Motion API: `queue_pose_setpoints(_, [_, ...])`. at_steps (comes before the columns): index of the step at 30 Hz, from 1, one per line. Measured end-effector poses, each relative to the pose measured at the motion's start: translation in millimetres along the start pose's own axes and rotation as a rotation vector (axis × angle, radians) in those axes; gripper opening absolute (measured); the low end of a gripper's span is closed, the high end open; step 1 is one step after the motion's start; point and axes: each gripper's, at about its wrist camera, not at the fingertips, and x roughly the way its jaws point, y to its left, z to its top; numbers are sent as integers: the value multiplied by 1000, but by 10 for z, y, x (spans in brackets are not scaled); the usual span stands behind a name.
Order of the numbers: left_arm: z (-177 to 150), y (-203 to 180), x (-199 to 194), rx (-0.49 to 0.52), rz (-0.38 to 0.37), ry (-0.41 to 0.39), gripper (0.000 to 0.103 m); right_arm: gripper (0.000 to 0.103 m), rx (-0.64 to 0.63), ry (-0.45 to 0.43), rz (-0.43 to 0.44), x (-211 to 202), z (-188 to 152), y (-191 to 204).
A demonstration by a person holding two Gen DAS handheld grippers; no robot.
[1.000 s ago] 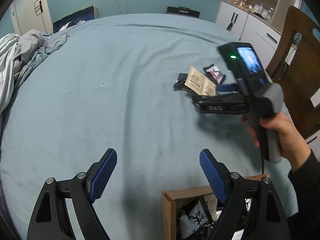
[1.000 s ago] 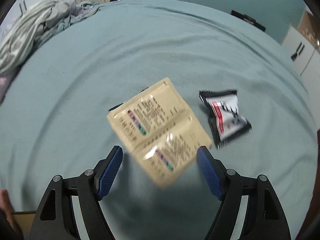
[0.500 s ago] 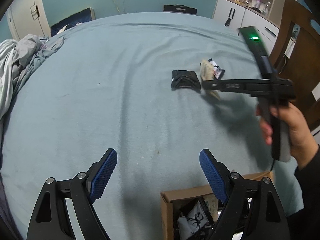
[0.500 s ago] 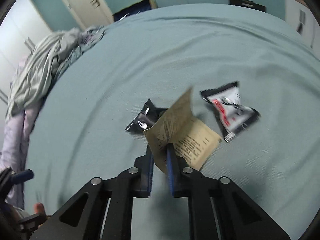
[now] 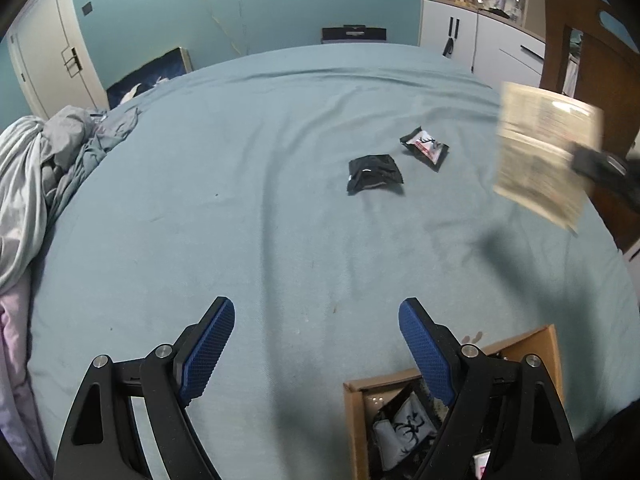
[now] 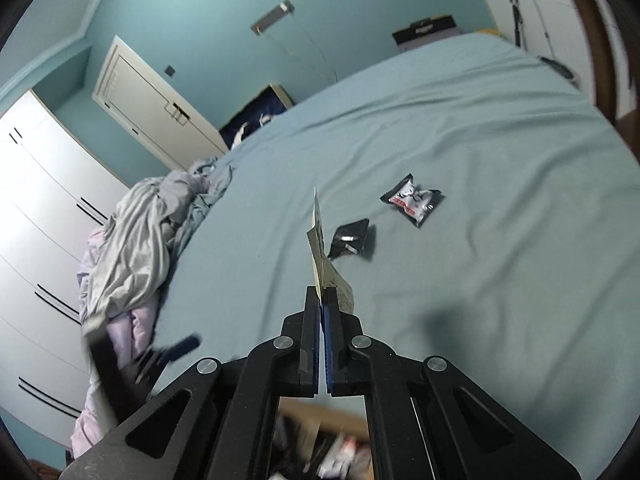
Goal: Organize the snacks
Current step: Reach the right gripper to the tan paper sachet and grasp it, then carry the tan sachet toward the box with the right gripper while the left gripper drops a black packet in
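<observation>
Right tongs point(image 6: 322, 300) gripped a beige printed snack sachet point(image 5: 544, 152) above the teal bed point(image 5: 280, 160); left tongs point(image 5: 316, 354) gaped, empty, near the cardboard box point(image 5: 354, 420).

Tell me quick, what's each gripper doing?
Left gripper: open, empty.
Right gripper: shut on the tan packet.

We note the left tongs point(image 5: 316, 344) spread wide, blue pads point(image 5: 208, 350) well apart with nothing between them, pitched steeply downward above the bed. The right tongs point(image 6: 321, 300) are clamped: both fingers meet edge to edge on a tan packet point(image 6: 318, 240), which stands upright out of the tips. In the left wrist view we see the right tongs only as a dark blur at the right edge, carrying that packet aloft.
</observation>
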Motion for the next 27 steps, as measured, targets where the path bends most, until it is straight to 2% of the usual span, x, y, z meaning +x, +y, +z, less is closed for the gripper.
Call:
queue_pose_setpoints(4, [166,-92,175,31,-20,44,88,0,-22,-45,-47,-367,-464,62])
queue_pose_setpoints(8, [424,-216,475,40,-13,85,89,0,-1,-68,-78,-580,-759,83])
queue_pose_setpoints(12, [683,-373,815,53,-9,124,89,0,54,-90,-26,-686,-940,4])
queue_pose_setpoints(17, [1016,-504,1252,34,7,143,89,0,78,-53,17,-472,-861,-170])
queue_pose_setpoints(25, [1352,-553,1908,-54,-33,201,88,0,171,-1,54,-228,-625,-513])
queue_pose_setpoints(27, [1377,-555,2025,-69,-40,236,79,0,181,-5,53,-270,-591,-552])
